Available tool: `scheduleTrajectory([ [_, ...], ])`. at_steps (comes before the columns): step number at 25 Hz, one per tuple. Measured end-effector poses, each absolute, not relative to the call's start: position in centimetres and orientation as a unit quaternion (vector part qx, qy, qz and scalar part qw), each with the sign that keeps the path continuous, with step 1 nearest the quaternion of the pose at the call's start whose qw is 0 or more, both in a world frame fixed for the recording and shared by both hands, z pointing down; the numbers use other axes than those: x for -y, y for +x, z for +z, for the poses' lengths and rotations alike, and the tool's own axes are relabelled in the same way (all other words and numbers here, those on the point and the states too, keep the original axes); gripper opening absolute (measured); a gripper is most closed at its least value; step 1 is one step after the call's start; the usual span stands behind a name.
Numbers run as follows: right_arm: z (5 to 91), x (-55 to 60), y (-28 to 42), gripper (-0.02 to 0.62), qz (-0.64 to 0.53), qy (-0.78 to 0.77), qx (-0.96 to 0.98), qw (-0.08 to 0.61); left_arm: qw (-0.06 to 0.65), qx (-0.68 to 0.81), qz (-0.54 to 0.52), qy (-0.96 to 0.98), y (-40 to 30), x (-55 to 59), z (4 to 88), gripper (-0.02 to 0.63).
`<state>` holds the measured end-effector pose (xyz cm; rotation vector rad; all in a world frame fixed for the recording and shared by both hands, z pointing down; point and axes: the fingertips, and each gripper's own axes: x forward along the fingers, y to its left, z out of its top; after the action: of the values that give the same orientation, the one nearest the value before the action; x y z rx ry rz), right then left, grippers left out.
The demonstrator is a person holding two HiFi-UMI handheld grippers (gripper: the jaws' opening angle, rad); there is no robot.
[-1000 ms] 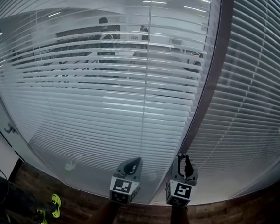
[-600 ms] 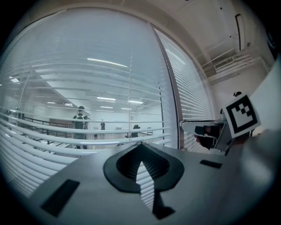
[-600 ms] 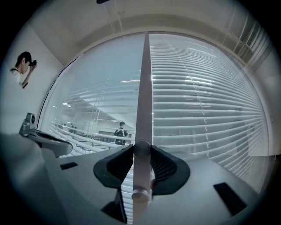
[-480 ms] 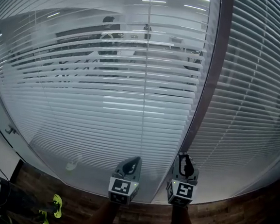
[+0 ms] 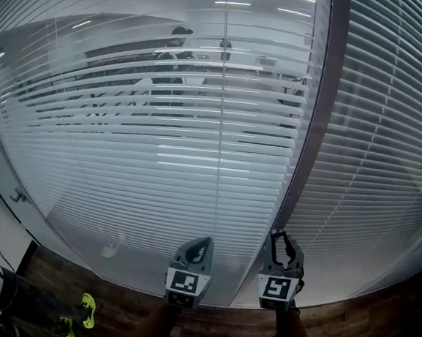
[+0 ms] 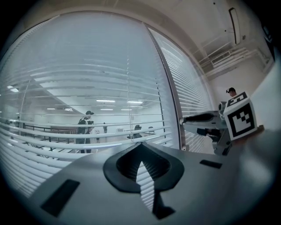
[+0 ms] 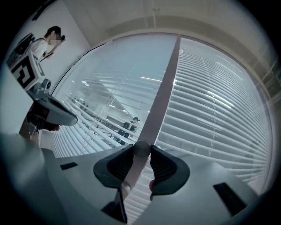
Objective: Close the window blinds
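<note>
White slatted window blinds fill the head view. The left panel (image 5: 161, 145) has its slats tilted partly open, and a room shows through them. The right panel (image 5: 375, 142) looks closed. A grey mullion (image 5: 314, 122) divides the two panels. My right gripper (image 5: 284, 238) points level at the mullion's foot. In the right gripper view (image 7: 141, 150) its pads press from both sides on a small round grey knob (image 7: 141, 147) of the blind's control rod. My left gripper (image 5: 201, 244) hangs beside it before the left panel, shut (image 6: 140, 148) and holding nothing.
Dark wooden floor (image 5: 374, 318) runs under the window. A person in yellow-green shoes (image 5: 81, 310) sits at the lower left. People (image 5: 173, 58) stand in the room beyond the glass. Another person (image 7: 48, 41) stands behind the grippers.
My right gripper has rolled about its own line on the knob, so its marker cube now faces me squarely. The left gripper stayed put. A person beyond the glass moved right.
</note>
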<state>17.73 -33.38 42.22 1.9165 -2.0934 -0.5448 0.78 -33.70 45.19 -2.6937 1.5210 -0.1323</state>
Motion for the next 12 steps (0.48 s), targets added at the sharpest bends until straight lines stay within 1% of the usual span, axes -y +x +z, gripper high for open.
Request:
scheduleTrajectory([
  [4,42.4,33.2,17.5,0.127,-0.231,0.639,0.705,0.204,0.022,-0.494,-0.042,-0.868,0.4,33.7,45.2,0.0],
  [6,42.2,33.2,17.3,0.127,-0.272,0.623,0.692,0.243,0.021,-0.495,-0.042,-0.867,0.3,33.8,45.3,0.0],
  [9,42.5,33.2,17.0,0.126,-0.345,0.591,0.656,0.319,0.017,-0.494,-0.042,-0.869,0.2,33.7,45.4,0.0],
  [12,42.9,33.4,16.9,0.126,-0.405,0.558,0.609,0.392,-0.006,-0.485,-0.036,-0.874,0.1,34.0,46.3,0.0],
])
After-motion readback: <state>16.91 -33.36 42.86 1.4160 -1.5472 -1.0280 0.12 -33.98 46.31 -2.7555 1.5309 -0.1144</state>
